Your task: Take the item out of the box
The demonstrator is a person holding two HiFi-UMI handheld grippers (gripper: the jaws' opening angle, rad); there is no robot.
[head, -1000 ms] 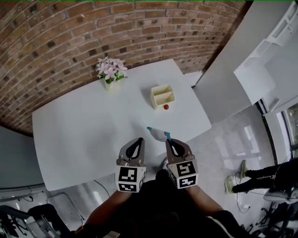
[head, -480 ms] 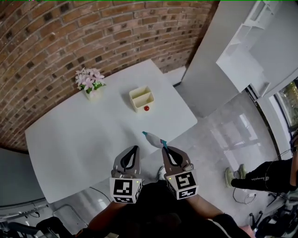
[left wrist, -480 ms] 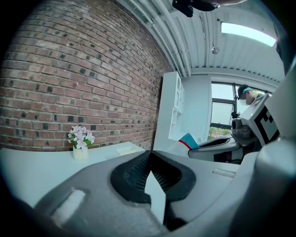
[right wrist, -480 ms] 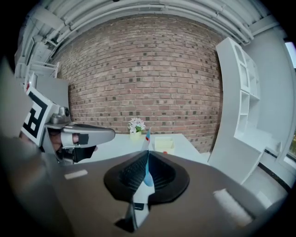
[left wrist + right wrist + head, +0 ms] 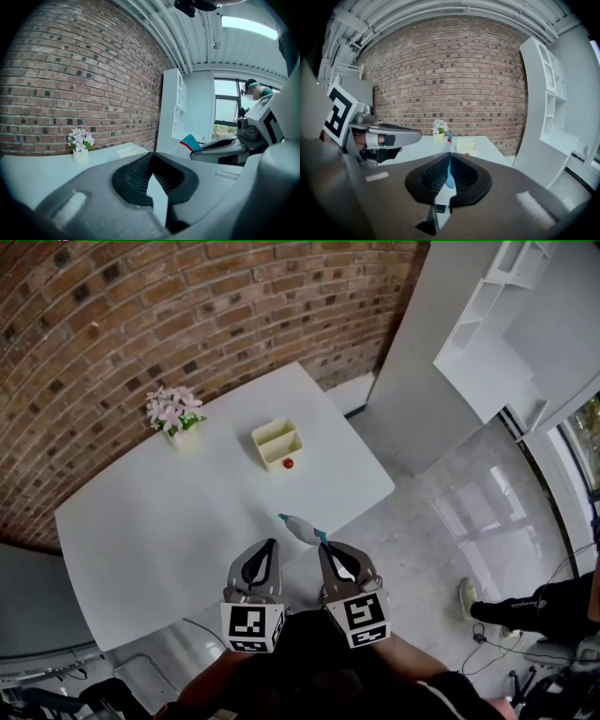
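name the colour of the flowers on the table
Pale pink flowers, clearest in the left gripper view.

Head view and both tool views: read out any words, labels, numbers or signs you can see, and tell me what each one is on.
No text can be read in any view.
Cube on the left tool and cube on the right tool: black-and-white square patterns, no letters or numbers.
Packet clamped in the right tool: white with teal and red, any print too blurred to read.
Box: plain, no label visible.
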